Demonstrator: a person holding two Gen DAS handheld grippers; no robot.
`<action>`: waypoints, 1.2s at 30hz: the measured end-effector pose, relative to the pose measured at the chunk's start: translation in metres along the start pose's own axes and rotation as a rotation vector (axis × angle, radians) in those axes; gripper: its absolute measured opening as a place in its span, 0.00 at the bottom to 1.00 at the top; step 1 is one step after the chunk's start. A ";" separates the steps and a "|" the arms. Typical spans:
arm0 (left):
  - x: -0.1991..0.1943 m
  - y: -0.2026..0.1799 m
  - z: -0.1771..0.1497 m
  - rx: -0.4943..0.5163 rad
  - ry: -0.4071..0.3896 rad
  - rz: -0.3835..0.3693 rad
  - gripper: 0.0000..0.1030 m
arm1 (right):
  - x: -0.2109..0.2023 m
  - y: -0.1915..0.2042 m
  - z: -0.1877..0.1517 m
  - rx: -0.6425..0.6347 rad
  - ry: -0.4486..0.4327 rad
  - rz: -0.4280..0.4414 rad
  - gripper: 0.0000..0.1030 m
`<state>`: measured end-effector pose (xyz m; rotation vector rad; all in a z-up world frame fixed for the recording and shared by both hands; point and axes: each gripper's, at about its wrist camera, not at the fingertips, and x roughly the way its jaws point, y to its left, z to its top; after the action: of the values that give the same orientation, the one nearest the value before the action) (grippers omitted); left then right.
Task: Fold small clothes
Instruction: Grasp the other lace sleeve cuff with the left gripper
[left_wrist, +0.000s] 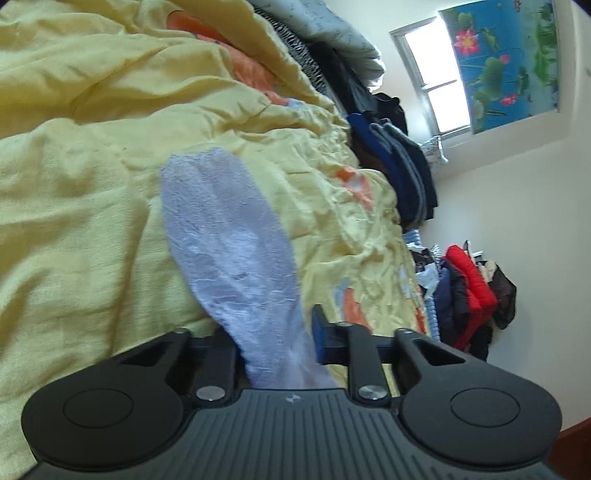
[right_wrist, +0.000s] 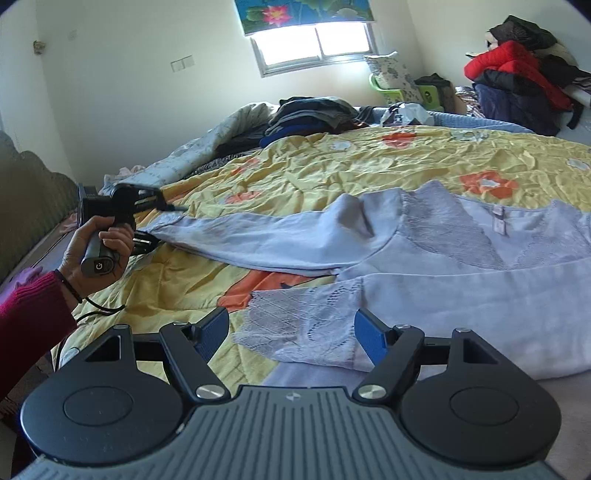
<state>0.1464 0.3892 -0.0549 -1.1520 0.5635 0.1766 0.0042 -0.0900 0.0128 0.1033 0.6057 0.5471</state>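
Observation:
A pale lavender long-sleeved top (right_wrist: 461, 266) with lace trim lies spread on the yellow flowered bedspread (right_wrist: 332, 166). Its one sleeve (right_wrist: 258, 240) stretches left to my left gripper (right_wrist: 155, 229), which is shut on the cuff. In the left wrist view the lace sleeve (left_wrist: 229, 240) runs from between the jaws of the left gripper (left_wrist: 280, 350) out over the bedspread (left_wrist: 74, 184). My right gripper (right_wrist: 291, 336) is open, its blue pads either side of the other lace cuff (right_wrist: 295, 325), just above it.
A pile of dark folded clothes (right_wrist: 310, 114) and a grey quilt (right_wrist: 221, 136) lie at the far side of the bed. A heap of red and dark jackets (right_wrist: 524, 77) sits at the far right. A padded headboard (right_wrist: 29, 206) is on the left.

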 end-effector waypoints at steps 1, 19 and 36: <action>0.000 -0.001 -0.001 0.012 -0.006 0.013 0.08 | -0.003 -0.003 -0.001 0.005 -0.001 -0.006 0.72; -0.049 -0.171 -0.207 0.995 -0.158 0.023 0.04 | -0.039 -0.081 -0.023 0.160 -0.037 -0.201 0.73; -0.038 -0.244 -0.410 1.437 0.061 -0.166 0.05 | -0.097 -0.140 -0.046 0.376 -0.166 -0.264 0.74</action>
<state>0.0795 -0.0737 0.0452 0.2038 0.4730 -0.3792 -0.0248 -0.2624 -0.0101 0.4136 0.5442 0.1617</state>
